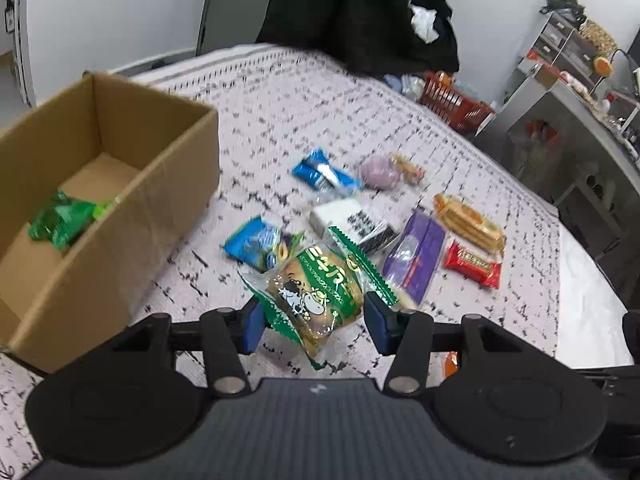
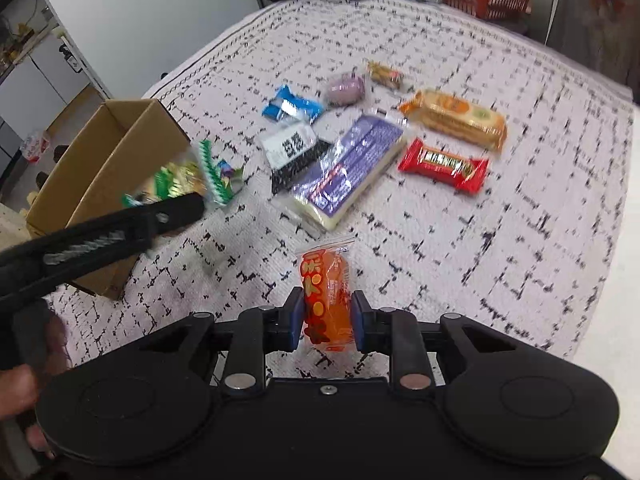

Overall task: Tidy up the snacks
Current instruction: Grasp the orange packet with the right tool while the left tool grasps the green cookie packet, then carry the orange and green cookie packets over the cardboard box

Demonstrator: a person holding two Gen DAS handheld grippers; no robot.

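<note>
Claws (image 1: 314,314) (image 2: 326,316) apparently gripping snacks (image 1: 316,292) (image 2: 326,300)

A white bedspread with a black broken-grid pattern (image 1: 280,112) is seen covering the bed. A red slatted plastic basket (image 1: 456,104) is set at its far edge, beside a dark draped garment (image 1: 360,12). Grey shelving (image 1: 568,44) is seen beyond.

Cardboard box (image 1: 120,184), 9 o'clock: matt brown corrugated paper, creased wall. Bedspread (image 1: 280,100): woven cloth, rough, matt. Green cookie pack (image 1: 316,296) btwn blue pads (image 1: 252,324): glossy clear plastic film. Orange pack (image 2: 326,304): shiny film. Basket (image 1: 452,100), 1 o'clock: red plastic slats.
</note>
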